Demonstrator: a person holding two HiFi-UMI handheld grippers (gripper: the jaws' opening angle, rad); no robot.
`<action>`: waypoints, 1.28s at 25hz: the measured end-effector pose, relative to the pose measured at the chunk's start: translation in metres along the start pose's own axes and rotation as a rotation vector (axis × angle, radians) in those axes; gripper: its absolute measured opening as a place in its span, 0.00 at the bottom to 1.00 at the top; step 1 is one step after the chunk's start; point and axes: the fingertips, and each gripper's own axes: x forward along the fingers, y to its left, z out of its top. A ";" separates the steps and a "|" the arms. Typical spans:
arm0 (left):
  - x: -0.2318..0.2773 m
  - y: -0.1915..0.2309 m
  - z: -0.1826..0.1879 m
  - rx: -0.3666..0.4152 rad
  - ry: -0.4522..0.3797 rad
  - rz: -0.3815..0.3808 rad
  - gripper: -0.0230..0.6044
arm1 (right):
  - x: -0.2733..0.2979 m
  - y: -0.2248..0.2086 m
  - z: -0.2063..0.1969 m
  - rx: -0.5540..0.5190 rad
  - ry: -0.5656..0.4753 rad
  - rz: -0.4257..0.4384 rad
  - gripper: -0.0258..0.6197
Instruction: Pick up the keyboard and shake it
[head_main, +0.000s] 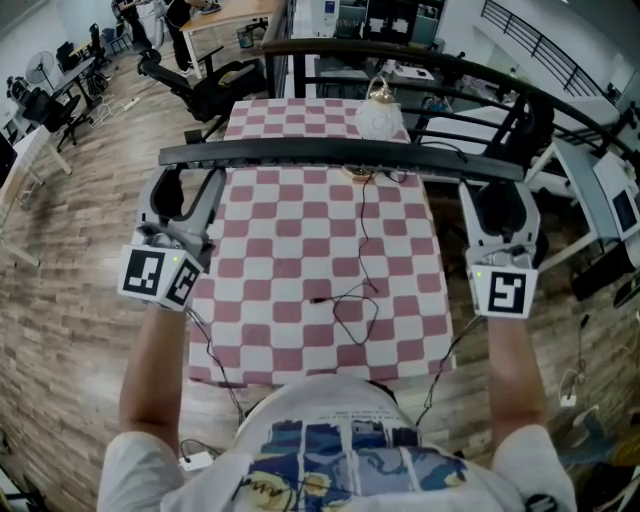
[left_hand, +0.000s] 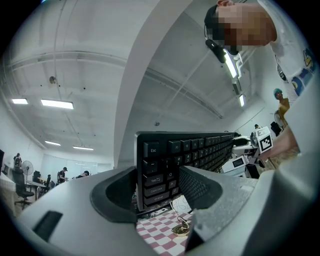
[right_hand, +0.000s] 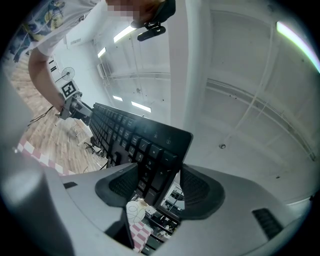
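Note:
A long black keyboard hangs in the air above the checkered table, seen edge-on as a dark bar in the head view. My left gripper is shut on its left end. The Esc and Tab keys sit between the jaws of that gripper. My right gripper is shut on the right end. In the right gripper view, the number-pad end of the keyboard sits between the jaws of that gripper. A thin black cable drops from the keyboard onto the cloth.
The table has a red-and-white checkered cloth. A white round pot stands at its far end, with a small brass-coloured item nearer. Office chairs stand at the back left, and desks and equipment at the right.

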 end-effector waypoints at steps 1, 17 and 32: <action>0.000 0.000 -0.001 -0.002 0.001 -0.001 0.44 | 0.000 0.000 0.000 -0.002 0.001 0.000 0.43; 0.000 -0.001 -0.001 -0.007 0.007 -0.003 0.44 | -0.002 -0.001 0.001 -0.004 0.010 -0.009 0.44; 0.002 -0.003 -0.002 -0.008 0.011 -0.001 0.44 | -0.002 -0.003 -0.003 -0.002 0.017 -0.011 0.44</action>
